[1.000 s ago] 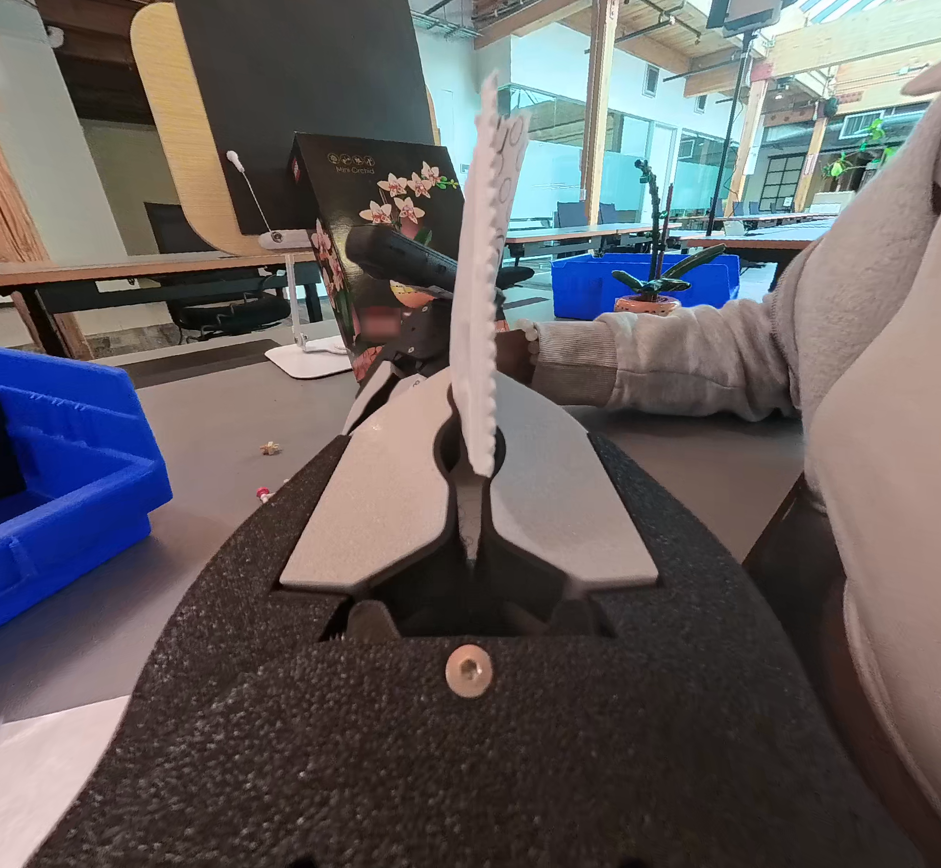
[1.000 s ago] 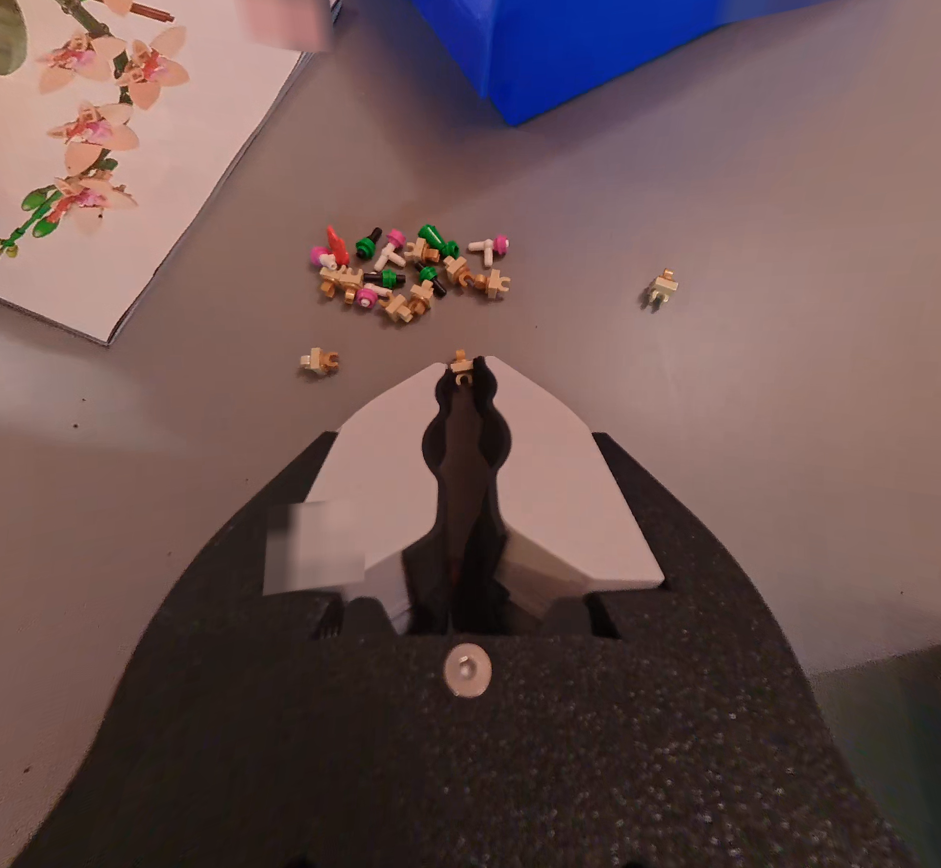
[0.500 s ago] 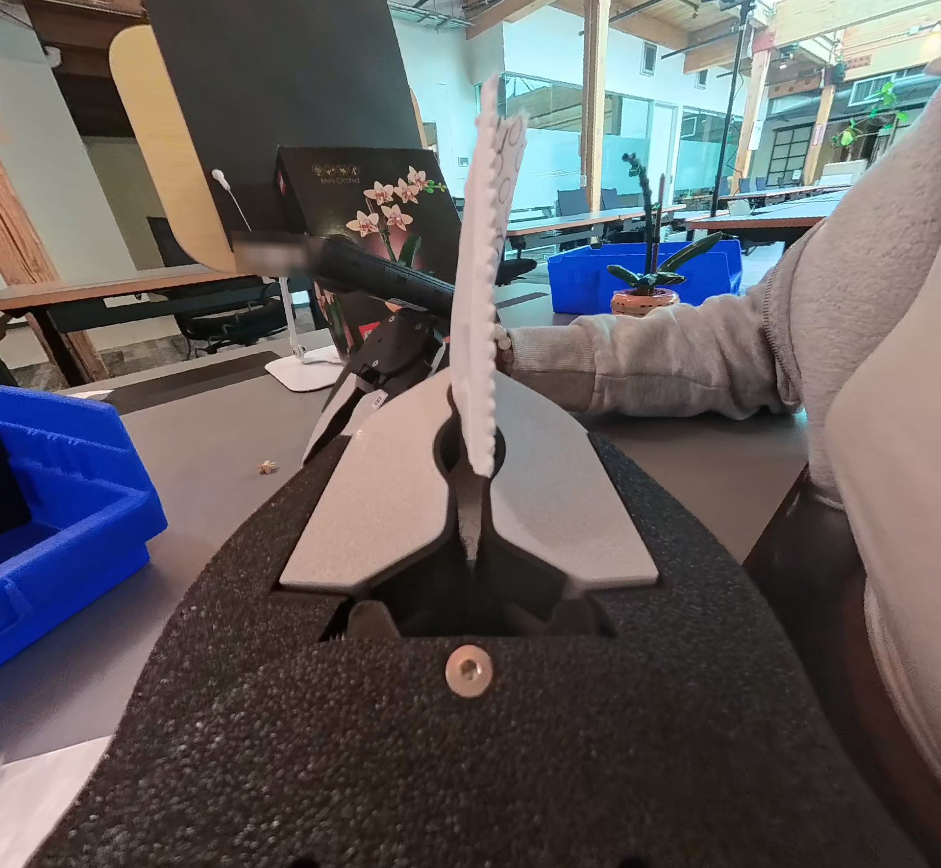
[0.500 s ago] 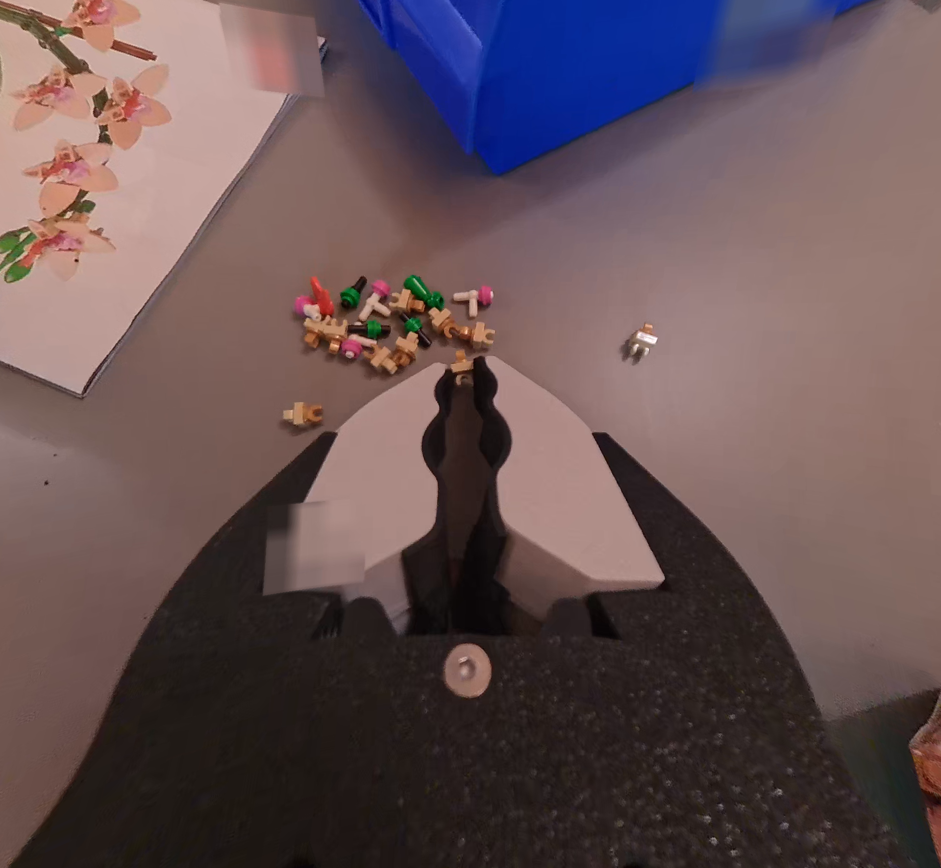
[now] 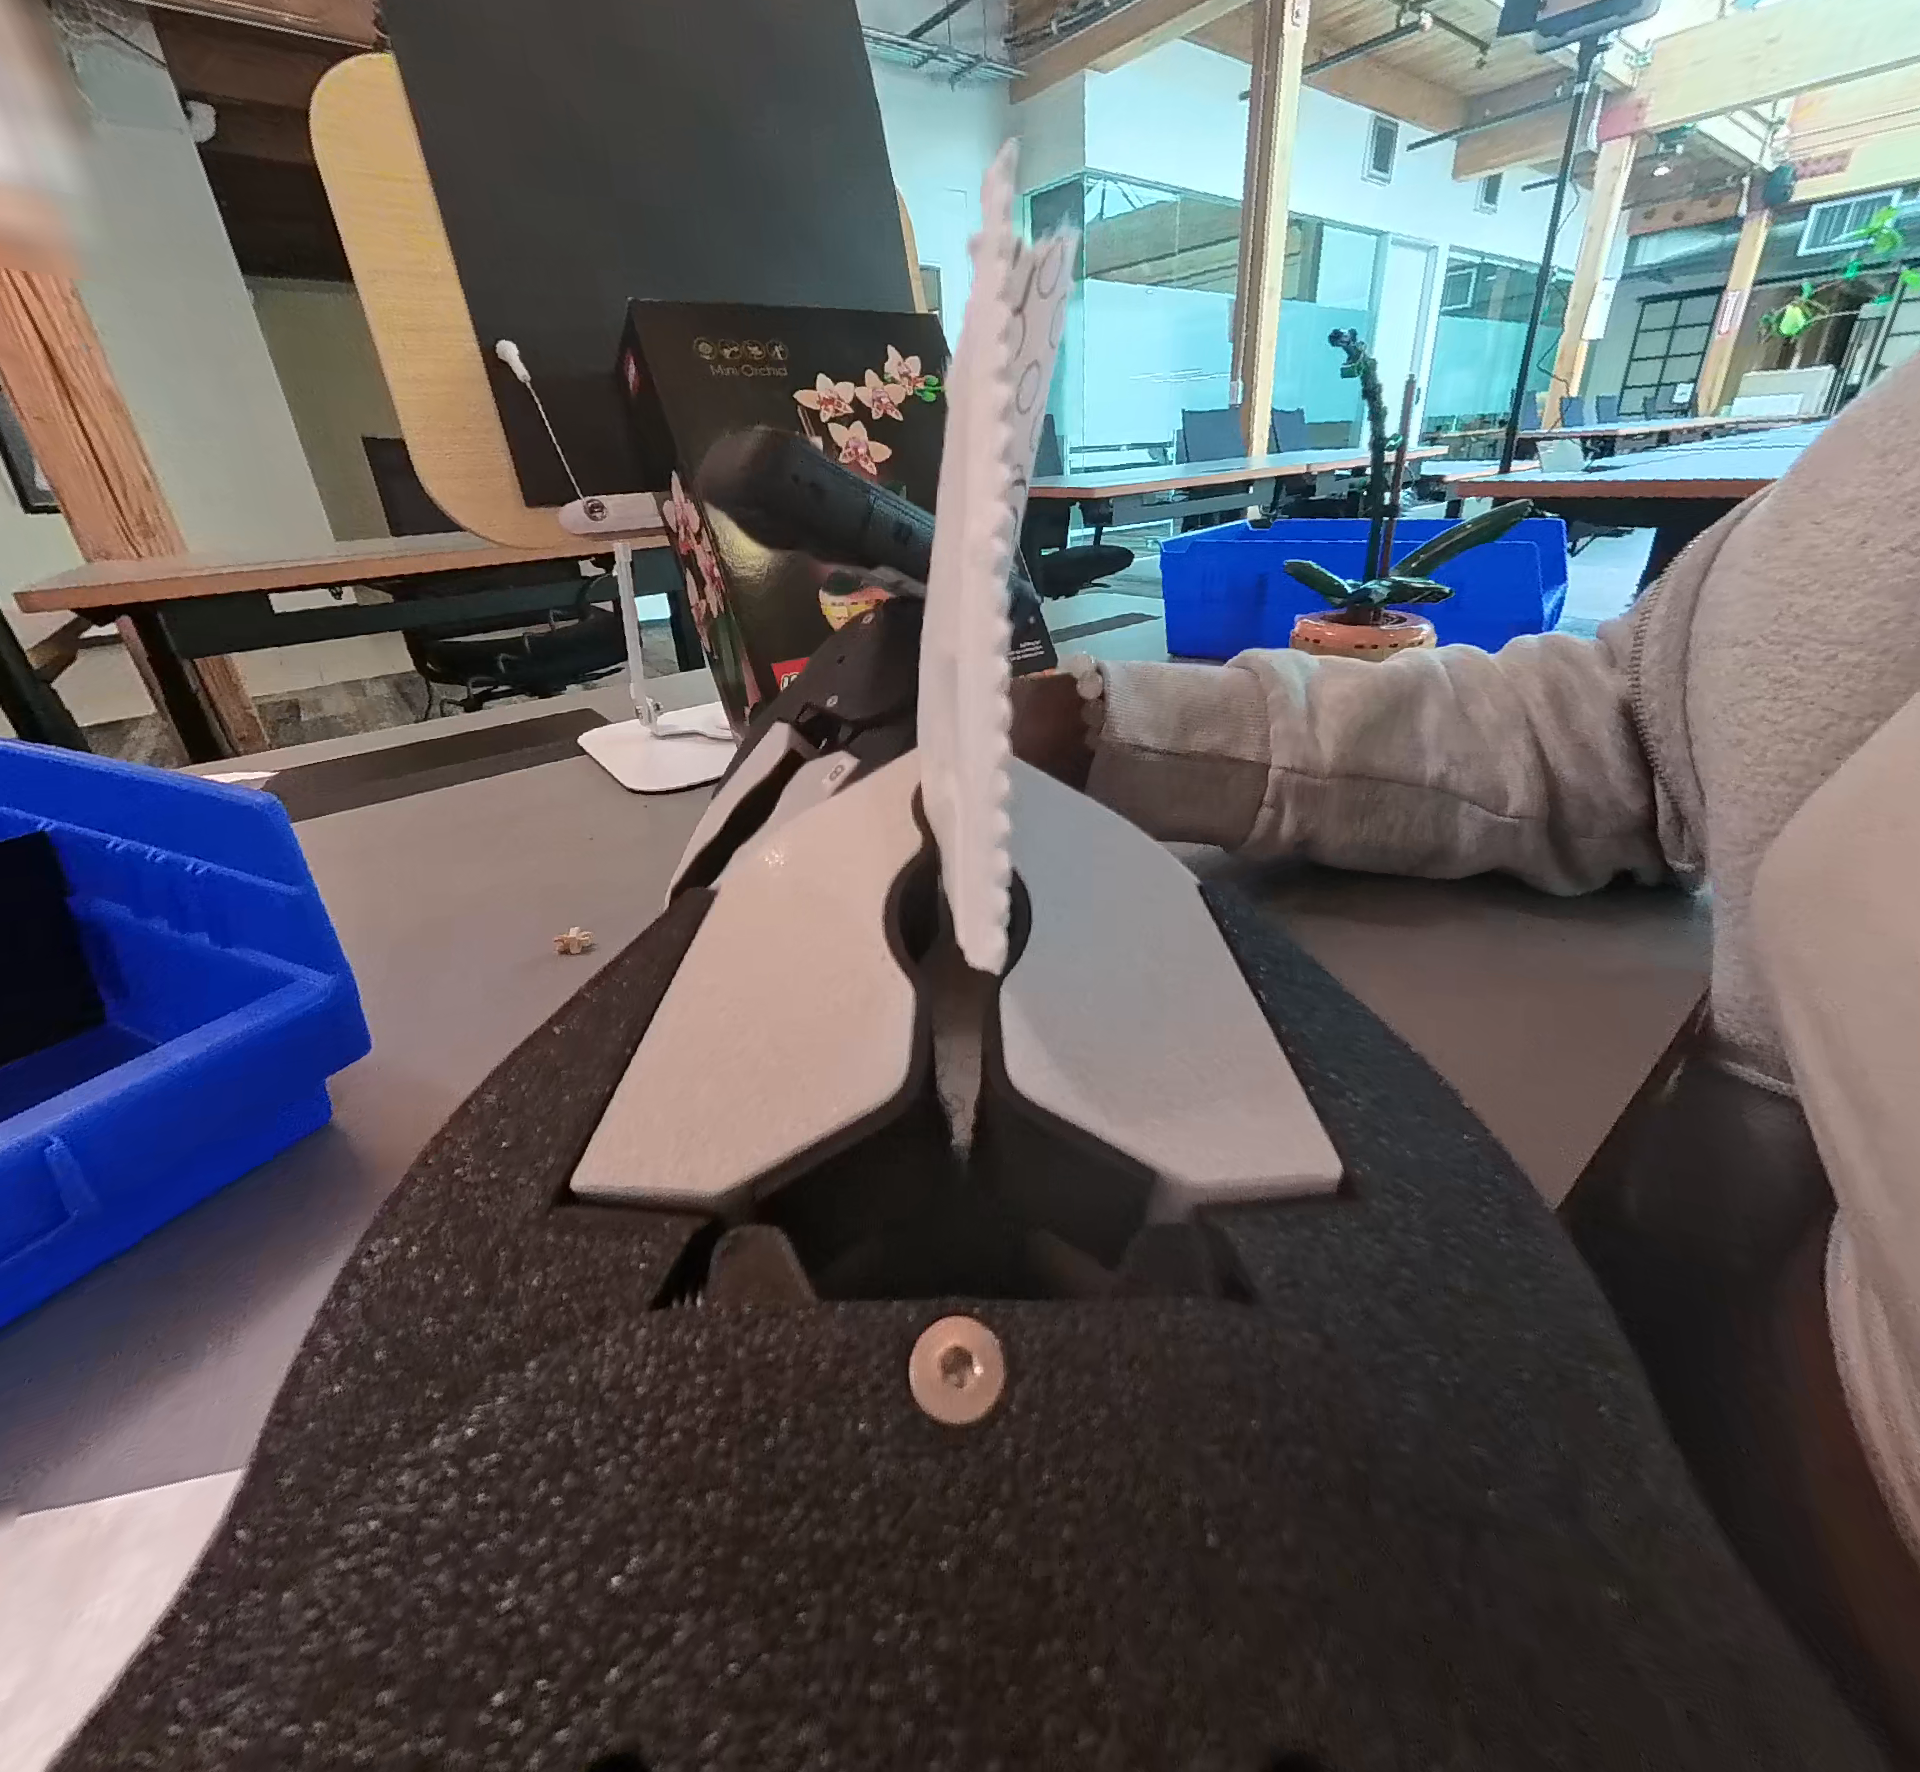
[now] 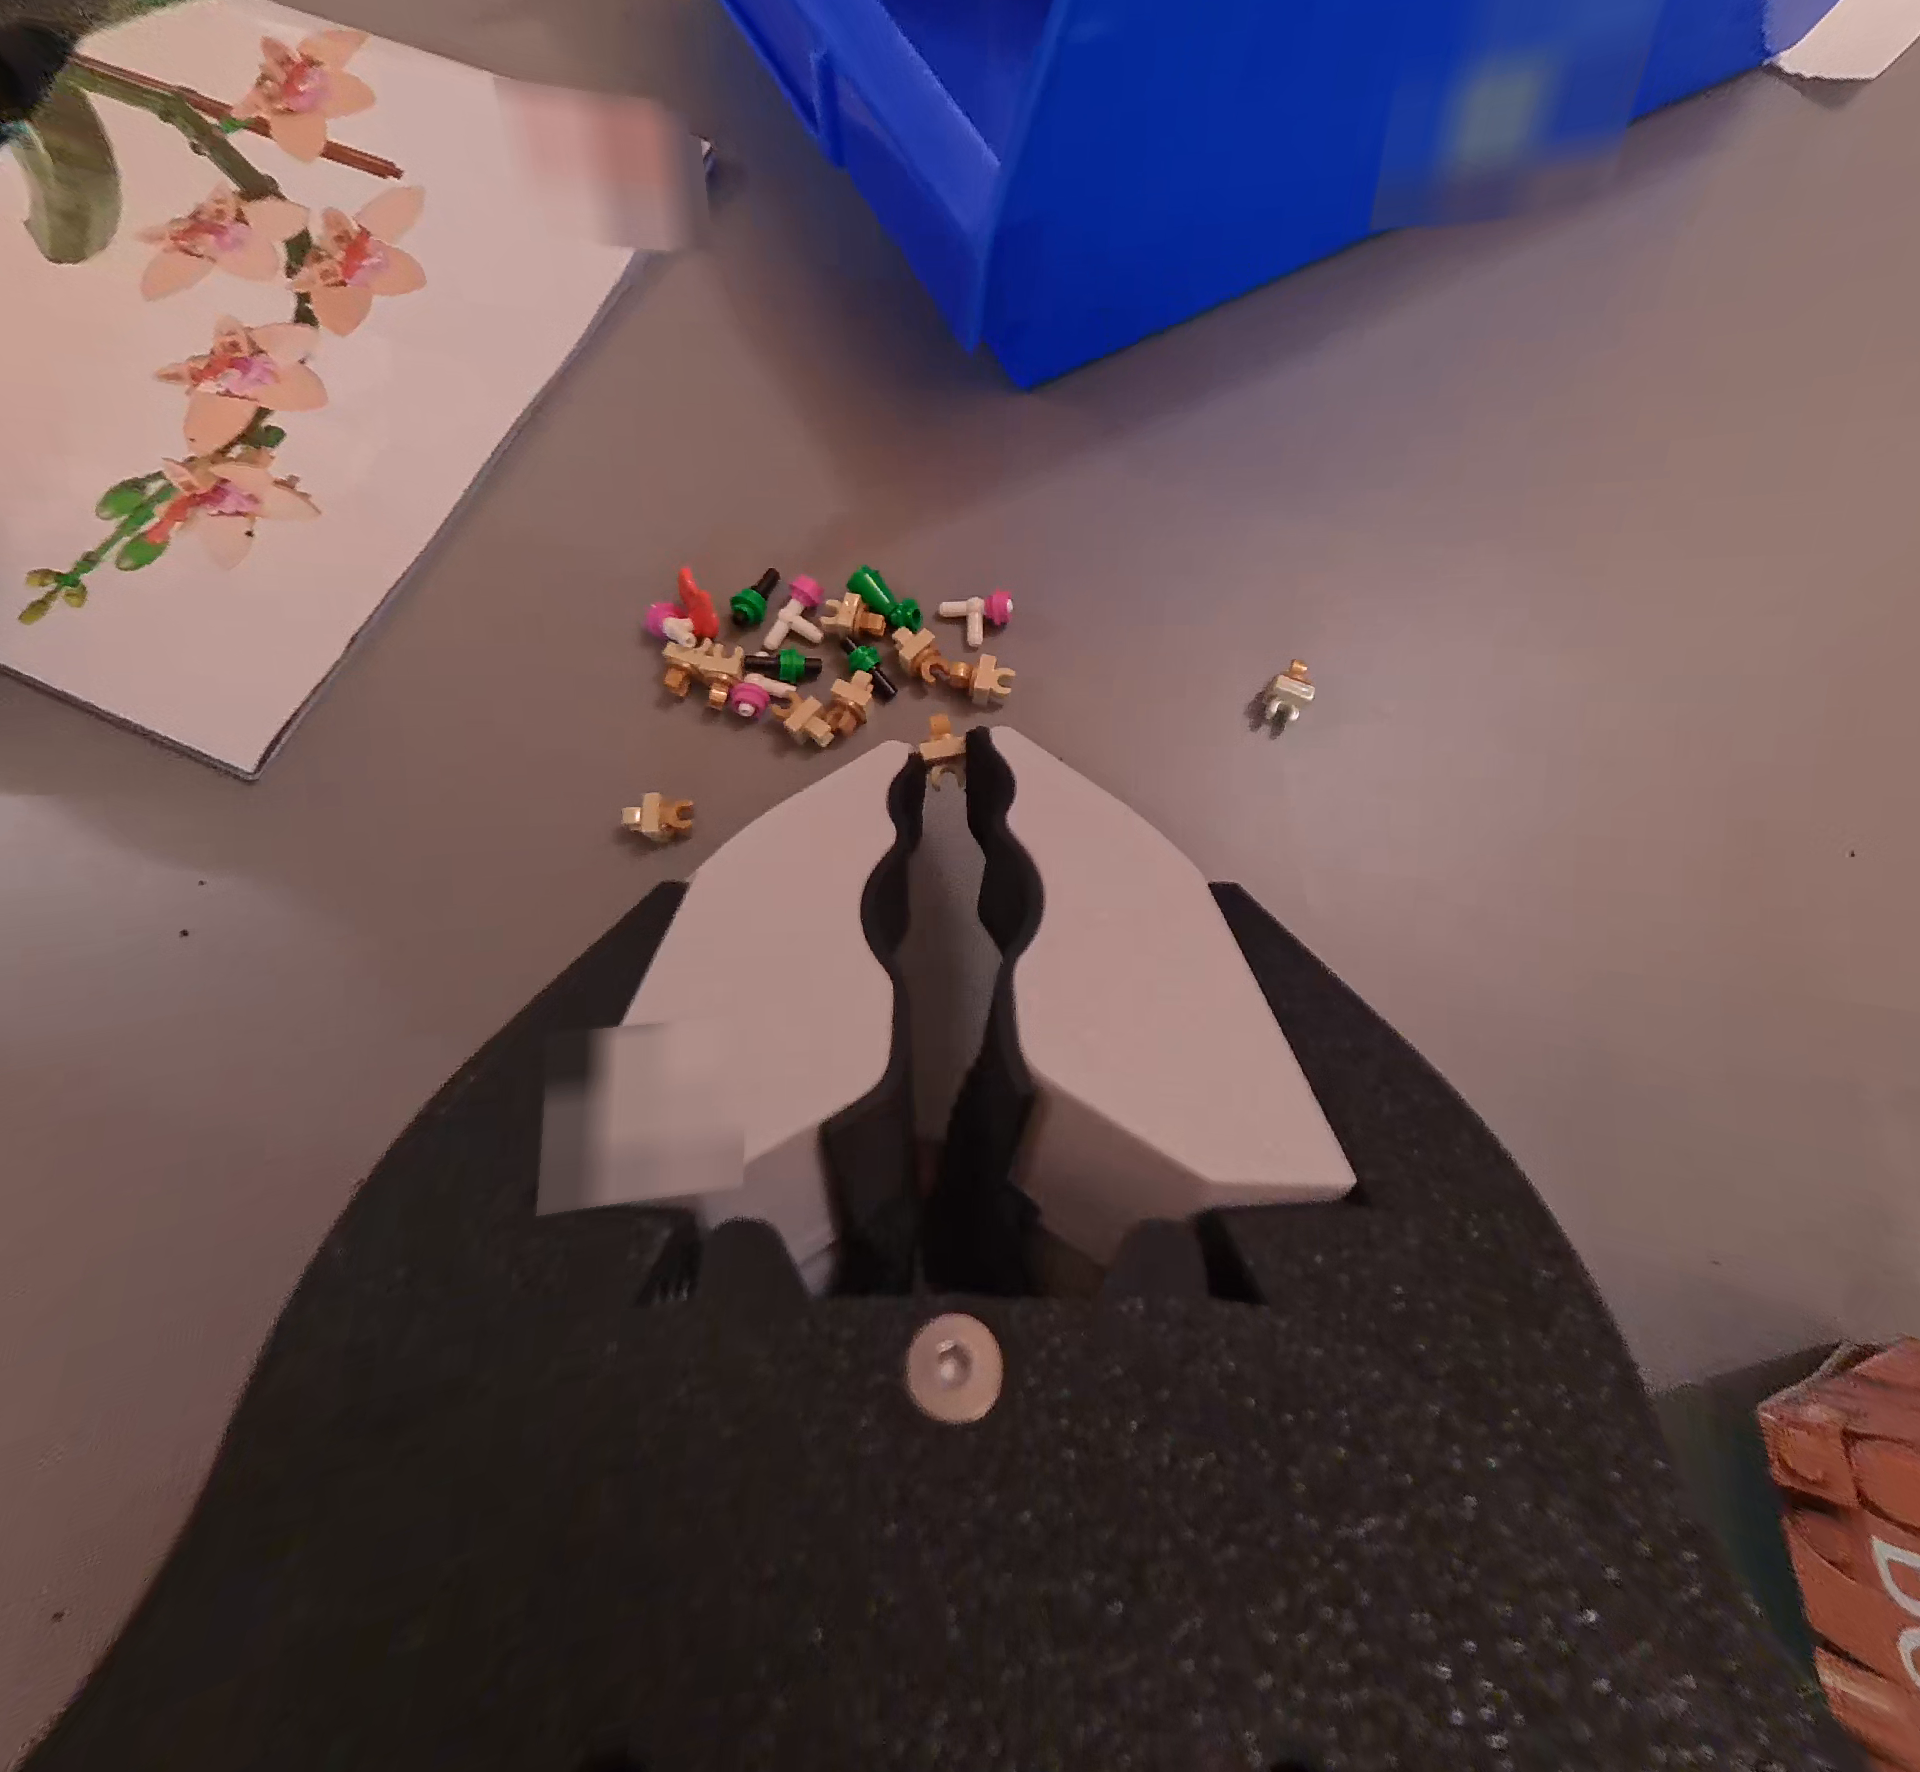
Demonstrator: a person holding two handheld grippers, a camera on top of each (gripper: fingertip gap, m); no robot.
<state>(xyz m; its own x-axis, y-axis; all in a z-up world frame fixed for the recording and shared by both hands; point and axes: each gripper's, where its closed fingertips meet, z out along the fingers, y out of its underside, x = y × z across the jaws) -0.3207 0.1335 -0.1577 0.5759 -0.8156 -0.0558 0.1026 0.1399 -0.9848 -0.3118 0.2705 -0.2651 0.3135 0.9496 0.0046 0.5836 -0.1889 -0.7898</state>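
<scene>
Closer now, right tool point(image 6: 945, 754) pinches tan clip piece point(image 6: 940, 743).

Right gripper point(image 6: 948, 748) is pinching a small tan brick piece point(image 6: 940, 743) at its fingertips, just beside the scattered pile of small bricks point(image 6: 831, 647) lying on the grey table point(image 6: 1455, 891)

Beyond the fingers, the blue bin point(image 6: 1195, 112) is cut off by the top edge; small bricks point(image 6: 821, 647) too small to identify.

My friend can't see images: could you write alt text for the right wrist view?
The right gripper pinches a tiny tan brick piece above a grey table, near a pile of small coloured pieces. A flower booklet and blue bin lie beyond.
</scene>
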